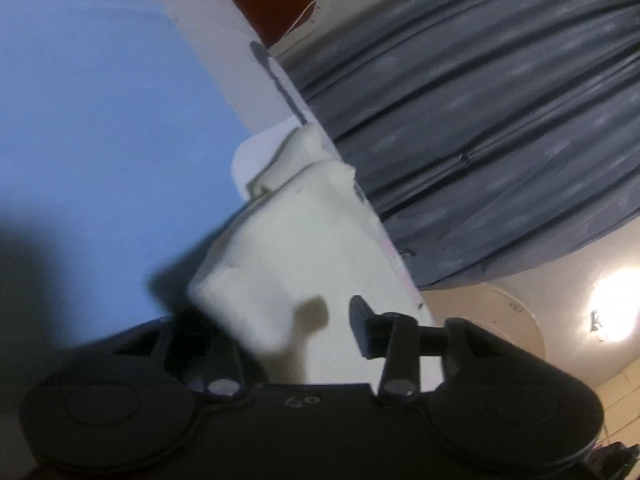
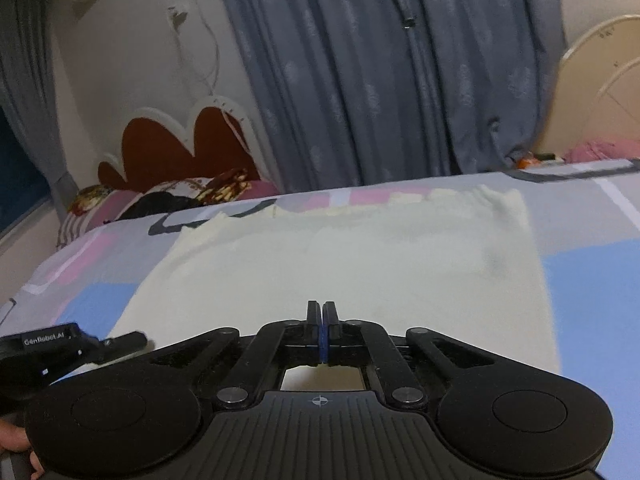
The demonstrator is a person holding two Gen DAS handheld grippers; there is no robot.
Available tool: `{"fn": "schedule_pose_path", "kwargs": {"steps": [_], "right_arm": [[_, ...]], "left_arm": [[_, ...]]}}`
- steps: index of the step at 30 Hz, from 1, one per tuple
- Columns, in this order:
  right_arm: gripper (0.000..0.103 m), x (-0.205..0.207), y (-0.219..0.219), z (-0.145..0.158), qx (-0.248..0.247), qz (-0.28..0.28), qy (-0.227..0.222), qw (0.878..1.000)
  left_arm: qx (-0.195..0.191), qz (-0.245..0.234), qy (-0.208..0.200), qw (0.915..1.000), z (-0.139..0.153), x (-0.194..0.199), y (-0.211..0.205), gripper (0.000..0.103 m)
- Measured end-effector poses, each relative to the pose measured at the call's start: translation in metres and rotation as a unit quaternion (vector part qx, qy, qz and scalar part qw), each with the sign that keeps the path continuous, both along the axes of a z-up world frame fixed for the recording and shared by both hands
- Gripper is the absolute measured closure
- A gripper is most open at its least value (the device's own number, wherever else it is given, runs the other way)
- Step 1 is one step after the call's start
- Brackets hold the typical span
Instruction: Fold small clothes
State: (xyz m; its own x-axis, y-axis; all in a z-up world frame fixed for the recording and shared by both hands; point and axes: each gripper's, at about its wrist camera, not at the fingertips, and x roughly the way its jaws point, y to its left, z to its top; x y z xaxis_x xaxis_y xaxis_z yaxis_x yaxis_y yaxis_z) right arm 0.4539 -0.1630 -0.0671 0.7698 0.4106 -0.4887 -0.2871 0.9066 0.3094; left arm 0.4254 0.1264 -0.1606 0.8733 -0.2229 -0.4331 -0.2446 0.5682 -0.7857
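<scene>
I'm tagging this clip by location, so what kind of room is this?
Most likely a bedroom. The cream garment lies on a bed with a patterned sheet, a scalloped red headboard with pillows stands behind it, and grey-blue curtains hang along the wall.

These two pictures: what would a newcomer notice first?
First, the cream garment spread flat on the patchwork bedsheet, filling the middle. Next, the right gripper, shut just above its near edge. Behind hangs a grey-blue curtain.
</scene>
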Motion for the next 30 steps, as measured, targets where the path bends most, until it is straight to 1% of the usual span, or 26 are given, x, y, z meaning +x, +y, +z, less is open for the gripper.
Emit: {"fn": "schedule_pose_path", "kwargs": {"steps": [2, 3, 4, 6, 7, 8, 11, 12, 14, 15, 17, 18, 19, 20, 21, 22, 23, 25, 26, 28, 30], "right_arm": [[0.103, 0.008, 0.009, -0.004, -0.002, 0.007, 0.002, 1.0], [0.103, 0.012, 0.012, -0.006, -0.004, 0.008, 0.004, 1.0], [0.103, 0.015, 0.015, -0.008, -0.003, 0.01, 0.007, 1.0], [0.103, 0.021, 0.02, -0.013, -0.004, 0.011, 0.013, 1.0], [0.103, 0.022, 0.02, -0.016, -0.004, 0.011, 0.015, 1.0], [0.103, 0.023, 0.02, -0.018, -0.004, 0.01, 0.018, 1.0], [0.103, 0.024, 0.019, -0.023, -0.004, 0.01, 0.022, 1.0], [0.103, 0.025, 0.019, -0.026, -0.006, 0.011, 0.024, 1.0], [0.103, 0.026, 0.019, -0.03, -0.008, 0.009, 0.031, 0.999], [0.103, 0.023, 0.018, -0.027, -0.005, 0.008, 0.024, 1.0], [0.103, 0.016, 0.019, -0.019, 0.002, 0.012, -0.003, 1.0], [0.103, 0.018, 0.021, -0.02, -0.004, 0.013, 0.001, 1.0], [0.103, 0.025, 0.026, -0.03, -0.019, 0.012, 0.028, 0.999], [0.103, 0.028, 0.027, -0.037, -0.025, 0.013, 0.035, 0.999], [0.103, 0.028, 0.026, -0.038, -0.025, 0.012, 0.03, 0.999], [0.103, 0.029, 0.026, -0.036, -0.025, 0.012, 0.032, 0.999], [0.103, 0.028, 0.025, -0.035, -0.022, 0.011, 0.034, 0.999], [0.103, 0.027, 0.017, -0.034, 0.007, 0.0, 0.04, 0.999], [0.103, 0.025, 0.009, -0.032, 0.028, -0.013, 0.041, 0.999], [0.103, 0.019, -0.008, -0.027, 0.049, -0.044, 0.037, 0.997], [0.103, 0.012, -0.028, -0.02, 0.076, -0.077, 0.028, 0.994]], "left_arm": [[0.006, 0.002, -0.003, 1.0, 0.001, 0.004, 0.0, 0.06], [0.014, 0.002, -0.004, 0.9999, 0.001, 0.006, 0.0, 0.066], [0.016, 0.005, 0.0, 0.9999, 0.0, 0.005, 0.001, 0.077], [0.007, 0.014, 0.014, 0.9998, -0.006, 0.006, 0.006, 0.096], [0.007, 0.011, 0.006, 0.9999, -0.01, 0.003, 0.008, 0.096], [0.016, 0.008, 0.0, 0.9998, -0.01, 0.0, 0.006, 0.096], [0.026, -0.007, -0.008, 0.9996, -0.007, -0.007, 0.002, 0.095], [0.018, 0.0, -0.002, 0.9998, -0.008, -0.008, 0.005, 0.092], [-0.009, 0.015, -0.003, 0.9998, -0.011, -0.009, 0.012, 0.088], [-0.007, 0.018, -0.005, 0.9998, -0.01, -0.008, 0.013, 0.087], [0.007, 0.016, 0.001, 0.9998, -0.009, -0.004, 0.013, 0.088], [0.008, 0.018, 0.004, 0.9998, -0.009, -0.001, 0.012, 0.088], [0.005, 0.021, 0.005, 0.9998, -0.009, 0.0, 0.013, 0.088], [0.001, 0.024, 0.007, 0.9997, -0.009, 0.002, 0.014, 0.088], [0.001, 0.023, 0.009, 0.9997, -0.01, 0.004, 0.014, 0.091], [0.01, 0.016, 0.013, 0.9997, -0.008, 0.007, 0.013, 0.095], [0.024, 0.007, 0.015, 0.9996, -0.006, 0.011, 0.012, 0.096], [0.037, -0.01, 0.011, 0.9992, 0.002, 0.013, 0.011, 0.097], [0.05, -0.025, -0.008, 0.9984, 0.011, 0.012, 0.007, 0.097], [0.077, -0.058, -0.034, 0.9948, 0.032, 0.015, -0.008, 0.097], [0.104, -0.097, -0.058, 0.9882, 0.055, 0.021, -0.031, 0.097]]}}
